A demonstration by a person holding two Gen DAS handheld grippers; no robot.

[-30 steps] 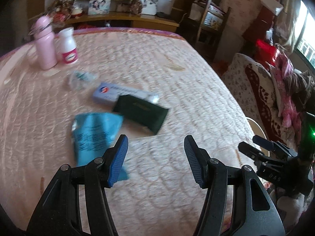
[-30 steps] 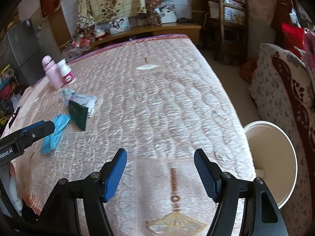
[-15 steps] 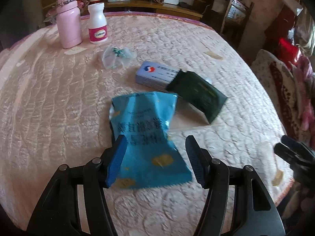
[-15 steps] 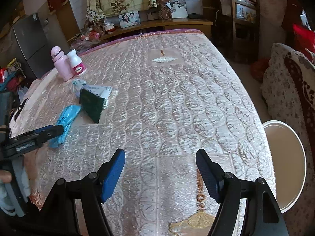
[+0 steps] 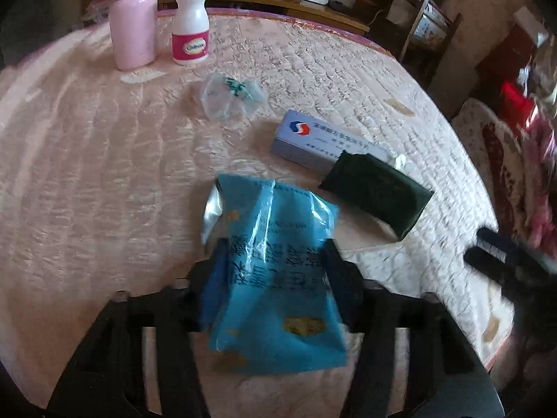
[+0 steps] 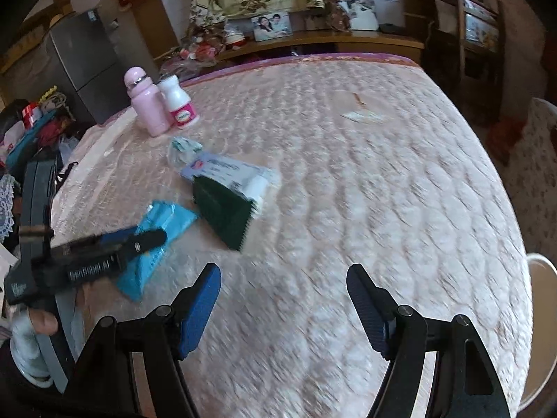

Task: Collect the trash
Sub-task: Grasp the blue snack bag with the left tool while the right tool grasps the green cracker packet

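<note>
Printing on the blue packet [image 5: 275, 278] is seen only from the left wrist, where the left gripper [image 5: 273, 278] is closing its fingers round the packet, which lies on the bed [image 5: 87, 174]; contact cannot be told. From the right wrist, the right gripper [image 6: 283, 306] is held with fingers apart over bare quilt, and the white bin [image 6: 541, 331] is seen past the bed's right edge.

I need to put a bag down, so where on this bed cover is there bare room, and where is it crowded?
The wide quilted stretch of the bed cover right of the dark green pouch is bare. Crowded: the left side, where the pink bottle, white bottle, clear wrapper, box and blue packet cluster.
</note>
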